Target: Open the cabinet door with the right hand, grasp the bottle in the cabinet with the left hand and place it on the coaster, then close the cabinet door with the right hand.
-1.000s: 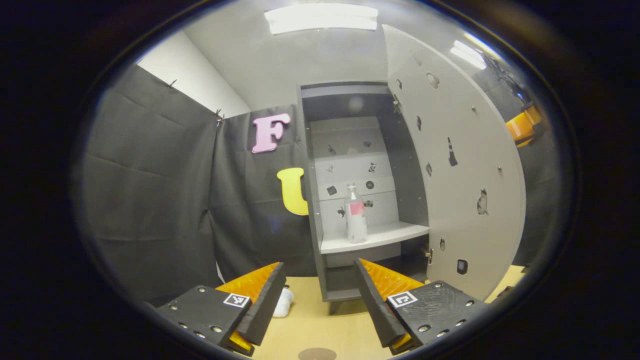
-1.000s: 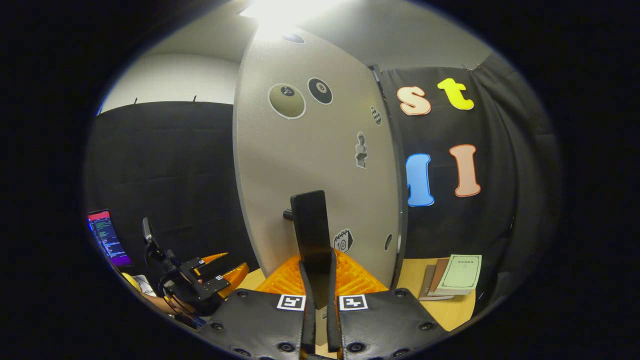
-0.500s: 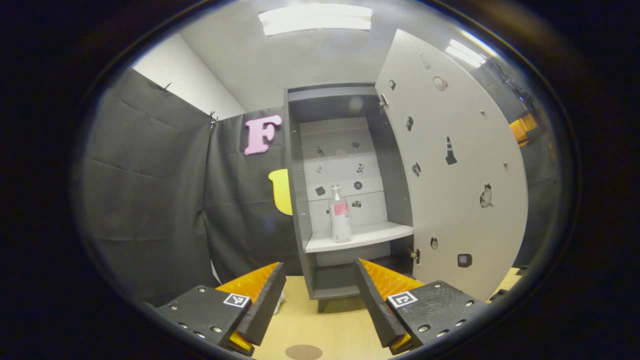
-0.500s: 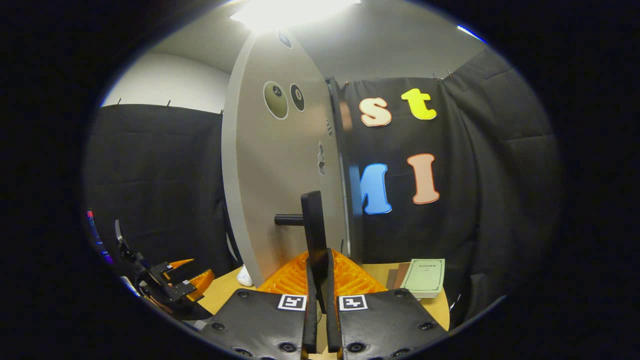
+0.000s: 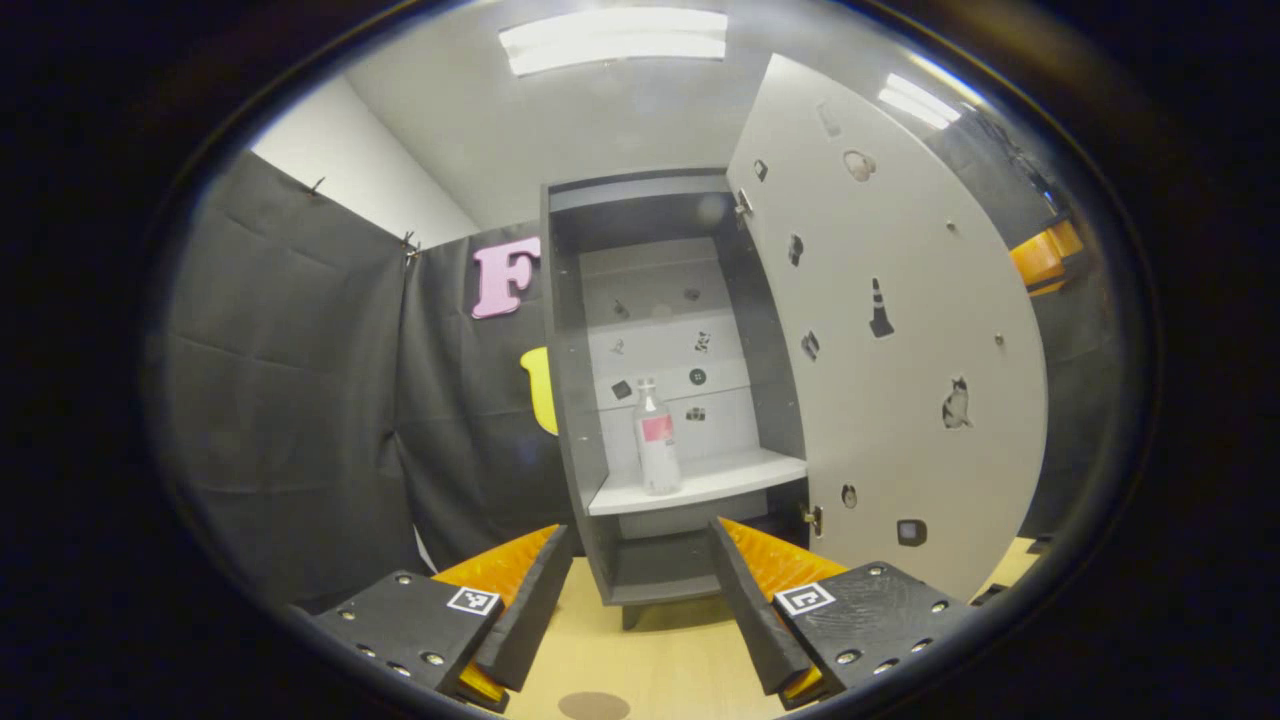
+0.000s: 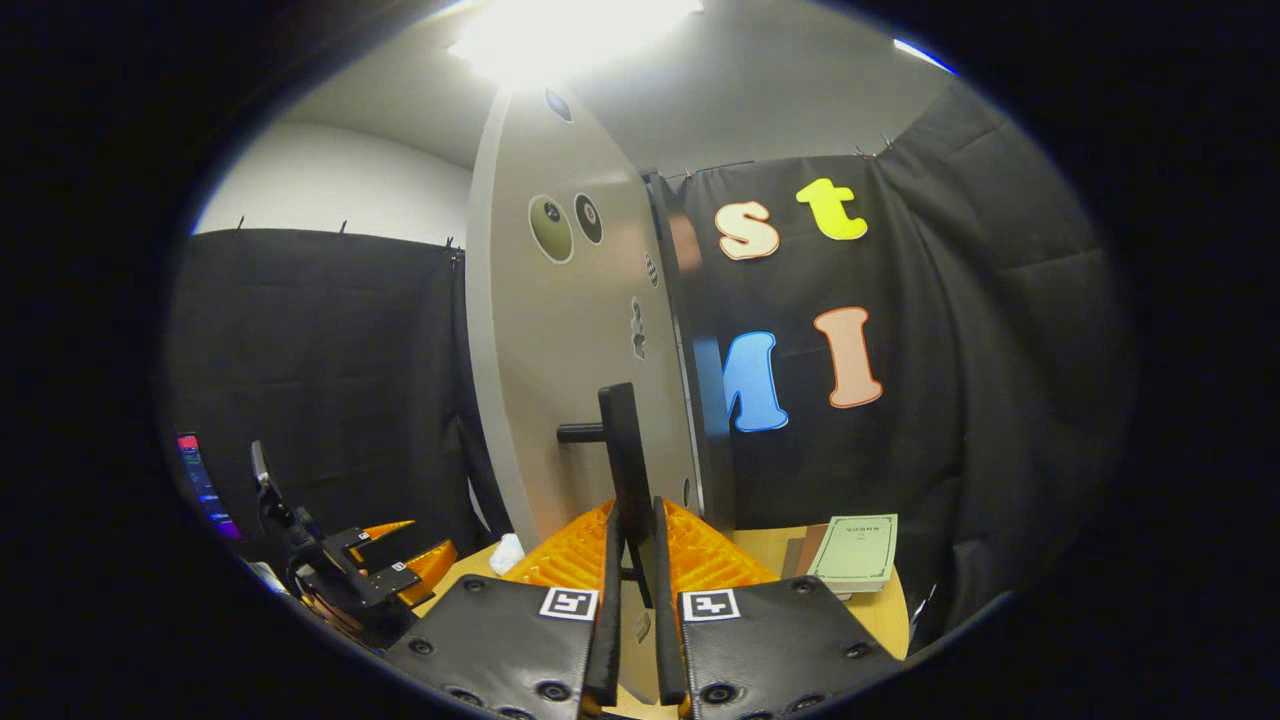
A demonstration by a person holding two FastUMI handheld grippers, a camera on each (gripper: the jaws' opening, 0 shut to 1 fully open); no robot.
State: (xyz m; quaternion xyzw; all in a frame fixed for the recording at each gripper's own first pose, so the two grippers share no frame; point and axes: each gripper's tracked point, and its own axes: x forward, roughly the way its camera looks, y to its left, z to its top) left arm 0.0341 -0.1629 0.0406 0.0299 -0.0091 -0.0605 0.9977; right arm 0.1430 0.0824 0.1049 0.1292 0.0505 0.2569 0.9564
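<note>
The grey cabinet (image 5: 575, 400) stands open on the wooden table. On its white shelf (image 5: 730, 480) a clear bottle (image 5: 655, 440) with a pink label stands upright. My left gripper (image 5: 637, 532) is open and empty, low in front of the cabinet and well short of the bottle. A round brown coaster (image 5: 593, 706) lies on the table just below its fingers. The pale door (image 5: 900, 350) is swung out to the right. In the right gripper view my right gripper (image 6: 634, 515) is shut on the door's black handle (image 6: 622, 450), on the door's outer face (image 6: 575, 350).
Thin books (image 6: 855, 550) lie on the table right of the cabinet. A small white object (image 6: 505, 552) sits by the cabinet's foot. The left gripper (image 6: 385, 555) and the hand holding it appear low left in the right gripper view, near a lit screen (image 6: 205, 485).
The door has swung further open with my right gripper shut on its handle. In the left gripper view the cabinet and bottle have drifted left; the left gripper stays open.
</note>
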